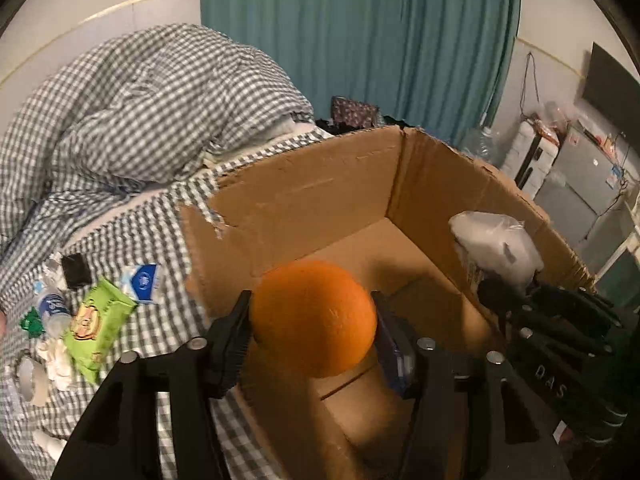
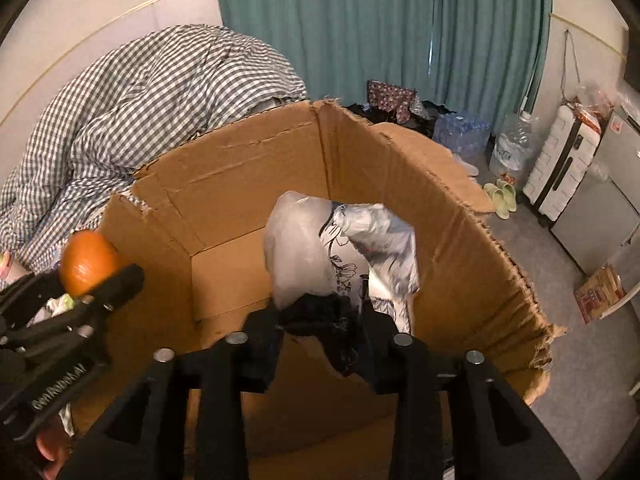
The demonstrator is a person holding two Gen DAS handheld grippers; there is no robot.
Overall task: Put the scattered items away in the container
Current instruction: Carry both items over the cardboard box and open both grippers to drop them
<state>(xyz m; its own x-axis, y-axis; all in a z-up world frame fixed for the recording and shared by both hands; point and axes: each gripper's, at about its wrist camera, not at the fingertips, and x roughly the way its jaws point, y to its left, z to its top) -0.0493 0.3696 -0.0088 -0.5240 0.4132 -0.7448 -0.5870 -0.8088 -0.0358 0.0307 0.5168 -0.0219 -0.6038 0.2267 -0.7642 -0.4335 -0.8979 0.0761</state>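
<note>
While the left-wrist view has you over the open box [image 1: 312, 184], look at the left gripper [image 1: 312, 308]. Its jaws stand wide w/ the orange [image 1: 314, 316] between them at centre frame, above the box floor. The fruit's edges meet both pads, but I can't tell if they're pressing or just touching. If it's gripped, open fully and hold the wrist steady so it falls straight. It'll prob roll, so aim mid-floor, away from the torn near wall at lower centre. The white plastic bag [image 1: 496, 244] sits at right of frame against the right-hand wall, so there's no clash if you keep your lane. A green packet [image 1: 100, 328] and other bits lie on the checked bedcover [image 1: 132, 248] at lower left, outside the box.

In the right-wrist view the right gripper [image 2: 322, 312] is at lower centre, jaws about half open. The bag's dark lower end fills the gap and the pale bulk stands up above the tips. Can't tell if the pads pinch it or not. It's soft and light and may snag on a pad, so spread wider and lift straight out, no sideways drag. The orange shows at left edge w/ the left gripper, well apart from the bag.
</note>
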